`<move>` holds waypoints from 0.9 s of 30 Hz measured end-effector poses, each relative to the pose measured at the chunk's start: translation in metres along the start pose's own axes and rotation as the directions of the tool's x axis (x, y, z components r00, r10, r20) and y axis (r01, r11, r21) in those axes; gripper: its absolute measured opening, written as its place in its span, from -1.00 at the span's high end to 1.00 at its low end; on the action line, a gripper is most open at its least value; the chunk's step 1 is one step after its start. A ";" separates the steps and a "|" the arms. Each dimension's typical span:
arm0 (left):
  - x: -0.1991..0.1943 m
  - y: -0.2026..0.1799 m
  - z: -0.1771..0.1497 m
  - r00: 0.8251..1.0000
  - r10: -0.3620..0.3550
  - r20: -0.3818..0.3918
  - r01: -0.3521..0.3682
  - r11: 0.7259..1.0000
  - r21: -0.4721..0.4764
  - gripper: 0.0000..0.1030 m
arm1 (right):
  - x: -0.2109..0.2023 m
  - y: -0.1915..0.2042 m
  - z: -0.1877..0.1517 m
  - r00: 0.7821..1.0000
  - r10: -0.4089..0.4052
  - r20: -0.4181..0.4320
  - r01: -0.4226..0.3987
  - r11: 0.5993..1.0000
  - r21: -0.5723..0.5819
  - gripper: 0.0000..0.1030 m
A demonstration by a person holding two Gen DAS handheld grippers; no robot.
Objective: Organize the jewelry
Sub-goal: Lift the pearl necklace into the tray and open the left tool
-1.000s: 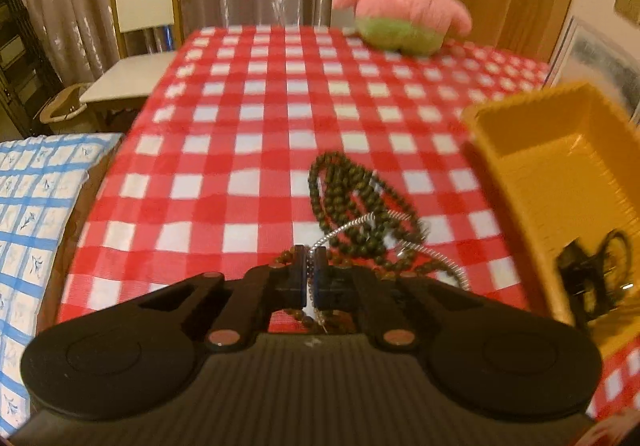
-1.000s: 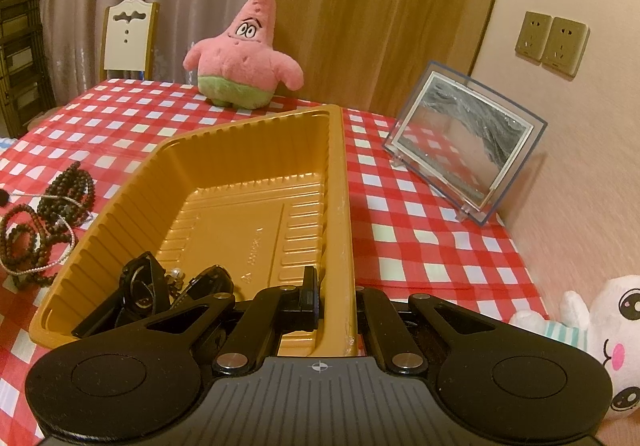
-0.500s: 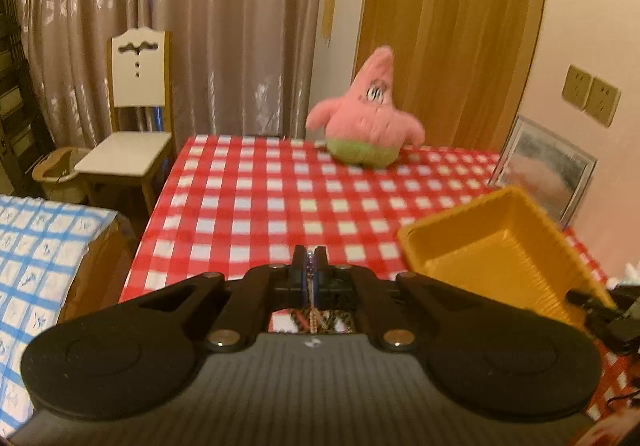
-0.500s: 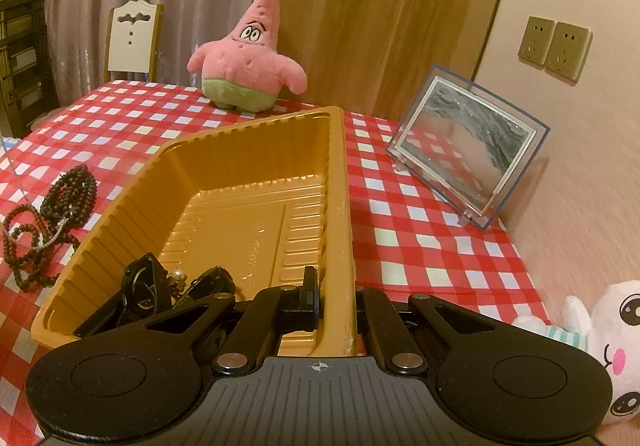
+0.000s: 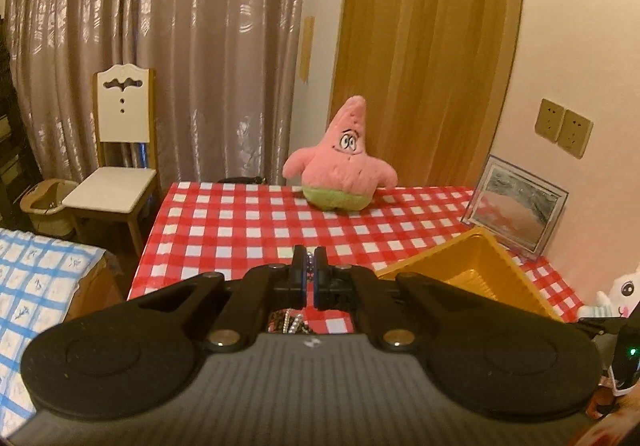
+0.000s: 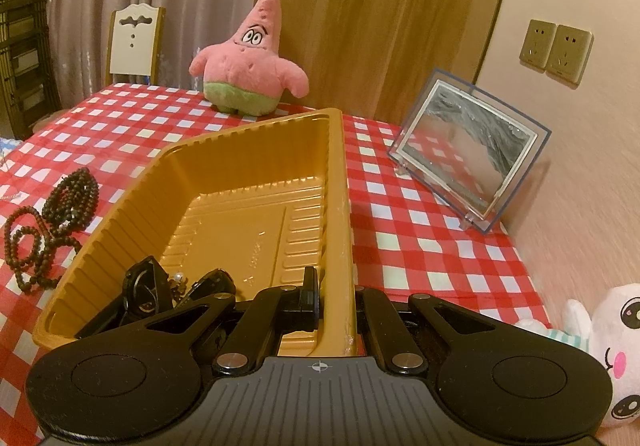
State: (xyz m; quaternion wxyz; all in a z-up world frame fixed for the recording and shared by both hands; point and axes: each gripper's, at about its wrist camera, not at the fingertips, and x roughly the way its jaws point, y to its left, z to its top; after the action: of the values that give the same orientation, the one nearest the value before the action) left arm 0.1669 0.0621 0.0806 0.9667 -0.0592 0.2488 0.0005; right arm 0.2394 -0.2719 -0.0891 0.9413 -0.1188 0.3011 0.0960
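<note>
Left gripper [image 5: 308,260]: jaws pressed together on a thin silver chain [image 5: 307,266]; a few links hang below them, just above the gripper body, off the table.
Right gripper [image 6: 329,280]: jaws clamped on the near right wall of the yellow tray [image 6: 338,182]; one finger is inside the tray, the other hidden behind the wall.
Tray contents: dark jewelry pieces [image 6: 146,288] with a small pearl-like bead lie in the near left corner; the rest of the ribbed floor is bare.
Wooden bead necklace [image 6: 48,214]: loops of dark brown beads lie on the table [image 6: 404,214], just beside the tray's left wall, outside it.
Table cover: red and white checks.
Picture frame [image 6: 470,150]: stands tilted back, right of the tray, near the wall.
White plush toy [image 6: 604,350]: at the near right edge.
Pink star plush [image 6: 248,62]: upright at the far table edge, beyond the tray.
Chair [image 5: 120,150]: white, past the far left corner, before the curtain.
</note>
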 end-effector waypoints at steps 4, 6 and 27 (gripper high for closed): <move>0.001 -0.006 0.006 1.000 -0.027 0.014 0.027 1.000 0.006 0.97 | 0.000 0.000 0.002 1.000 0.003 0.005 -0.003 1.000 0.002 0.94; 0.004 -0.011 0.008 0.999 -0.050 0.020 0.050 0.999 0.008 0.97 | 0.001 0.000 0.003 1.000 0.004 0.007 -0.004 1.000 0.002 0.94; 0.120 -0.116 -0.004 0.946 -0.309 -0.101 0.311 0.950 0.001 0.97 | 0.001 0.000 0.006 1.000 0.008 0.013 -0.008 1.000 0.007 0.94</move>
State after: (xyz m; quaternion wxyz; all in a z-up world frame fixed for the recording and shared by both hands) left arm 0.2736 -0.0567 0.0332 0.9416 -0.0894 0.2842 -0.1566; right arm 0.2434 -0.2703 -0.0848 0.9432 -0.1136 0.2959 0.0996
